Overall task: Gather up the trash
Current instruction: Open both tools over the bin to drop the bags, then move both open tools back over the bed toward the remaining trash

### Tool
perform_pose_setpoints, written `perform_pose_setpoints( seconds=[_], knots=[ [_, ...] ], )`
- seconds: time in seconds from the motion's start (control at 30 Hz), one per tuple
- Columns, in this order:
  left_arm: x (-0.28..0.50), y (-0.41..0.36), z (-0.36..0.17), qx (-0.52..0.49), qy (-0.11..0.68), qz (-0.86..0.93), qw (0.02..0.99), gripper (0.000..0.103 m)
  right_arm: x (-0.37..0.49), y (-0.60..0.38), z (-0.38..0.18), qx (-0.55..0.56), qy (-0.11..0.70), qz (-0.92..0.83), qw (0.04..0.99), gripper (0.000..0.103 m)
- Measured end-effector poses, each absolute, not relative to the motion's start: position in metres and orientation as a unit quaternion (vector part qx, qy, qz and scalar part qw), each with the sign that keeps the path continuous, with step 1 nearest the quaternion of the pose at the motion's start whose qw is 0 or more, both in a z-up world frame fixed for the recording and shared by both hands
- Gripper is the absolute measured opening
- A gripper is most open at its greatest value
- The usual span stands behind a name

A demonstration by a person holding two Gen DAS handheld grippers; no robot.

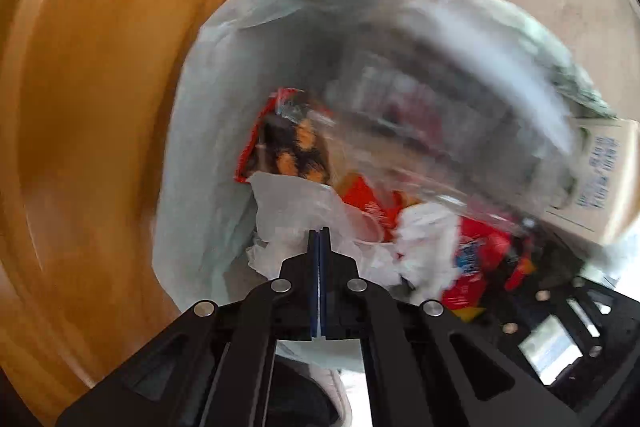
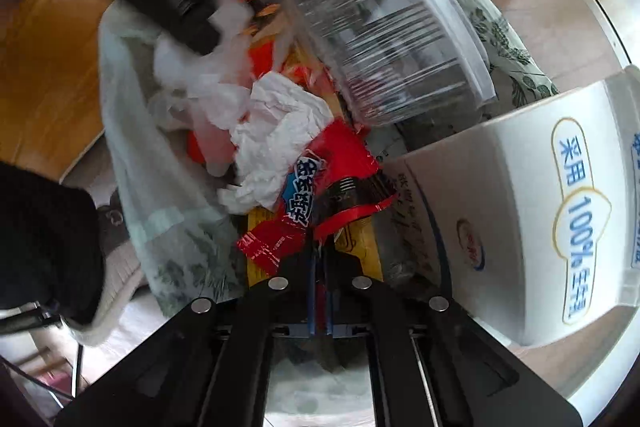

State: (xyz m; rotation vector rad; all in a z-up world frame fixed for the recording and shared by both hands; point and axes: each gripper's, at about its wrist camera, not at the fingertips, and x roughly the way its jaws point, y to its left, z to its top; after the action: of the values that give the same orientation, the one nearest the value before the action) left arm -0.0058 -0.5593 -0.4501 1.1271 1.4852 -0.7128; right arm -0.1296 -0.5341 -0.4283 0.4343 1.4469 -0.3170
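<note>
Wooden furniture point(image 1: 80, 107) is framing the lined bin point(image 2: 132, 163). Red snack wrapper point(image 2: 320, 195) is lying atop the trash inside, pinched at its edge by the right gripper point(image 2: 319, 259) directly above; left gripper point(image 1: 319, 239), clenched empty, is hovering across the bin over white tissue point(image 1: 288, 211).

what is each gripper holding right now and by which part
The left gripper pinches the white plastic bag by a bunched fold. The right gripper has the red snack wrapper by its lower edge, jaws slightly apart.
</note>
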Motion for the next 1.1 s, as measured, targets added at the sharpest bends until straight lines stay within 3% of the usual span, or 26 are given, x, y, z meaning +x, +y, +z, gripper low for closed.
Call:
perform_pose_setpoints(
  seconds=[0.13, 0.2, 0.23, 0.27, 0.33, 0.4, 0.87, 1.0, 1.1],
  knots=[
    [-0.002, -0.557, -0.449, 0.463, 0.628, -0.308, 0.544, 0.0, -0.133, -0.542, -0.432, 0.198, 0.648, -0.154, 0.719, 0.016],
    [-0.002, -0.555, -0.444, 0.461, 0.634, -0.303, 0.542, 0.005, -0.134, -0.541, -0.429, 0.219, 0.642, -0.152, 0.719, 0.024],
    [-0.003, -0.554, -0.44, 0.456, 0.638, -0.306, 0.54, 0.012, -0.137, -0.542, -0.426, 0.224, 0.64, -0.153, 0.719, 0.027],
    [-0.004, -0.554, -0.434, 0.453, 0.638, -0.309, 0.54, 0.036, -0.139, -0.542, -0.42, 0.224, 0.638, -0.155, 0.721, 0.035],
    [-0.009, -0.554, -0.418, 0.449, 0.622, -0.326, 0.552, 0.061, -0.146, -0.542, -0.401, 0.22, 0.62, -0.163, 0.735, 0.049],
    [-0.018, -0.555, -0.404, 0.45, 0.608, -0.352, 0.552, 0.061, -0.155, -0.542, -0.385, 0.219, 0.606, -0.171, 0.746, 0.056],
    [-0.055, -0.542, -0.293, 0.427, 0.575, -0.405, 0.569, 0.065, -0.185, -0.554, -0.277, 0.19, 0.567, -0.181, 0.781, 0.056],
    [-0.083, -0.539, -0.233, 0.468, 0.457, -0.429, 0.623, 0.079, -0.194, -0.552, -0.231, 0.174, 0.553, -0.195, 0.791, 0.056],
    [-0.085, -0.526, -0.181, 0.444, 0.419, -0.446, 0.655, 0.081, -0.196, -0.549, -0.197, 0.147, 0.545, -0.22, 0.796, 0.063]
  ],
)
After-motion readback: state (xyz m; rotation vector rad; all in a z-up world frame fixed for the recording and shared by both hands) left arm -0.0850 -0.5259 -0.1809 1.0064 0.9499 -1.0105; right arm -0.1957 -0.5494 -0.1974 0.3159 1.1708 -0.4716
